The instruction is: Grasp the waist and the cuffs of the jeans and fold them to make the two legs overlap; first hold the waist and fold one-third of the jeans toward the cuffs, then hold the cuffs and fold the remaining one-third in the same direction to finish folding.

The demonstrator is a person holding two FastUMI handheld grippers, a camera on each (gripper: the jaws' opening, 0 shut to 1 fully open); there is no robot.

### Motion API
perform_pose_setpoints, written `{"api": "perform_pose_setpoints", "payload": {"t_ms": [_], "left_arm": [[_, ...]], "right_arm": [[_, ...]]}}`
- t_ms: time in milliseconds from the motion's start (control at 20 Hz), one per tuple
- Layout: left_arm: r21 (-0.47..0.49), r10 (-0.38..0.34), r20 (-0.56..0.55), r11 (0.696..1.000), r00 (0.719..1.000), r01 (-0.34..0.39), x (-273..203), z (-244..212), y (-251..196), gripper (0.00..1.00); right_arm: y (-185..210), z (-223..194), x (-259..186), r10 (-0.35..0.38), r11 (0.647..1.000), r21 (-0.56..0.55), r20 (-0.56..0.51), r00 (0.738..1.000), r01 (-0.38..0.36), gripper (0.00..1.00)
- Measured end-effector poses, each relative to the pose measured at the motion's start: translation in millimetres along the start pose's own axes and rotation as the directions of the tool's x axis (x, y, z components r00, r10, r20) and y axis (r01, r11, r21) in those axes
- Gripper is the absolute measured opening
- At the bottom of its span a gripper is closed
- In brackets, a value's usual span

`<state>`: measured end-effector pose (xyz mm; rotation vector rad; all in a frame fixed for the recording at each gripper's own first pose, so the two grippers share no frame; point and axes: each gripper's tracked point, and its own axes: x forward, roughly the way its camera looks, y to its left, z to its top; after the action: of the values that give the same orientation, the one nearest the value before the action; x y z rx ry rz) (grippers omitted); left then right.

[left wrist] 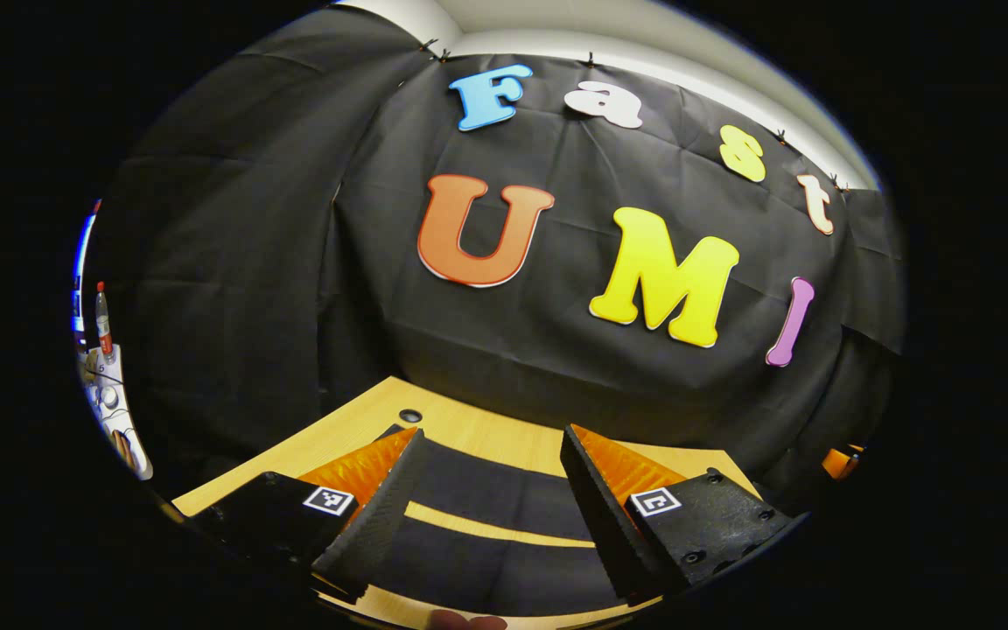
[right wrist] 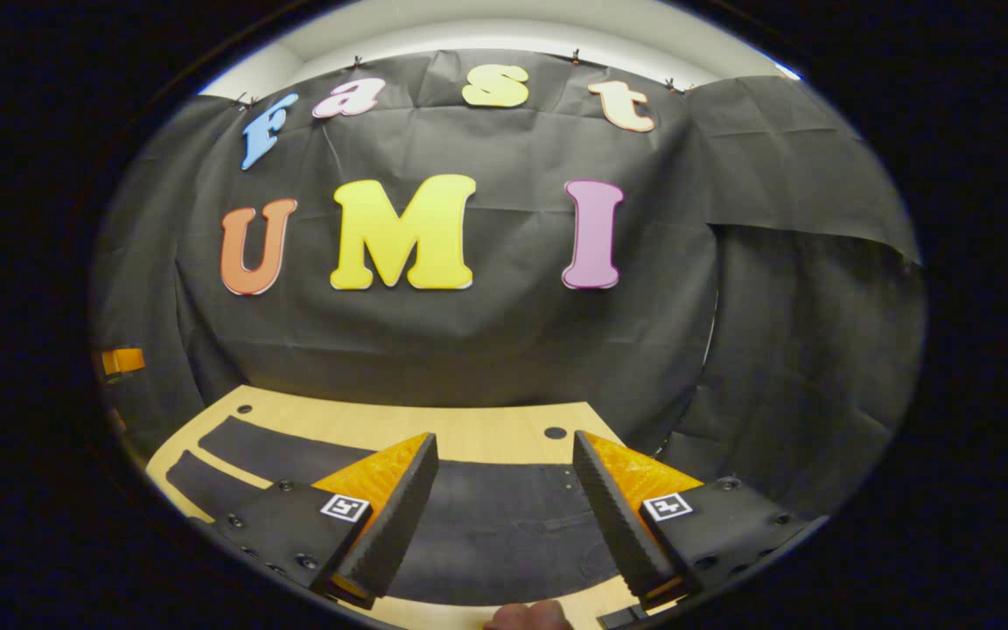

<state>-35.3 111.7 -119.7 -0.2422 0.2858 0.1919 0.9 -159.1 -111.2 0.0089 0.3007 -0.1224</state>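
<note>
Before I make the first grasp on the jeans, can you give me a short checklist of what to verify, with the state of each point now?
1. Jeans lie flat on the wooden table: ok.
2. Two legs are apart, with a strip of table between them: ok, overlap fold not yet done.
3. Left claw open, above the legs: ok.
4. Right claw open, above the waist end with its stitching: ok.
5. Either claw is touching the cloth: cannot tell.
6. Cuffs within reach of the left claw: cannot tell, leg ends are hidden.

Left tool (left wrist: pixel 491 516), right tool (right wrist: pixel 504 516): ridged wedge fingers, square markers.
</note>
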Motion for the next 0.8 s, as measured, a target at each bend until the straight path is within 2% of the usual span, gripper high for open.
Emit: {"api": "perform_pose_setpoints", "payload": {"t_ms": [150,300,450,550,650,750,800], "left_arm": [[-0.103,0.041,-0.072,0.993,0.997,-0.049,-5.5,-27.2,39.8,0.99],[-0.208,0.081,-0.17,0.971,0.982,-0.116,-12.1,-65.7,76.3,0.99],[-0.35,0.089,-0.276,0.918,0.957,-0.186,-17.7,-106.2,108.5,0.99],[-0.452,0.094,-0.345,0.855,0.934,-0.254,-22.7,-130.5,133.4,0.99],[-0.552,0.122,-0.425,0.751,0.897,-0.363,-27.7,-150.5,163.7,0.99],[-0.631,0.121,-0.481,0.64,0.868,-0.439,-24.8,-166.5,189.5,0.99],[-0.645,0.117,-0.511,0.603,0.852,-0.47,-21.3,-176.7,200.3,1.0]], "right_arm": [[-31.3,-29.7,2.0,-0.05,0.997,0.046,-0.089,0.995,0.054,0.96],[-53.4,-60.1,5.4,-0.084,0.993,0.062,-0.179,0.98,0.097,0.97],[-63.6,-86.1,5.6,-0.09,0.989,0.089,-0.265,0.96,0.117,0.96],[-65.7,-93.3,6.7,-0.096,0.987,0.097,-0.292,0.951,0.13,0.96],[-65.6,-95.1,8.5,-0.097,0.986,0.098,-0.305,0.947,0.133,0.96],[-66.9,-93.7,9.1,-0.103,0.986,0.096,-0.312,0.944,0.139,0.98],[-67.4,-93.3,7.9,-0.106,0.984,0.1,-0.315,0.943,0.144,0.96]]}}
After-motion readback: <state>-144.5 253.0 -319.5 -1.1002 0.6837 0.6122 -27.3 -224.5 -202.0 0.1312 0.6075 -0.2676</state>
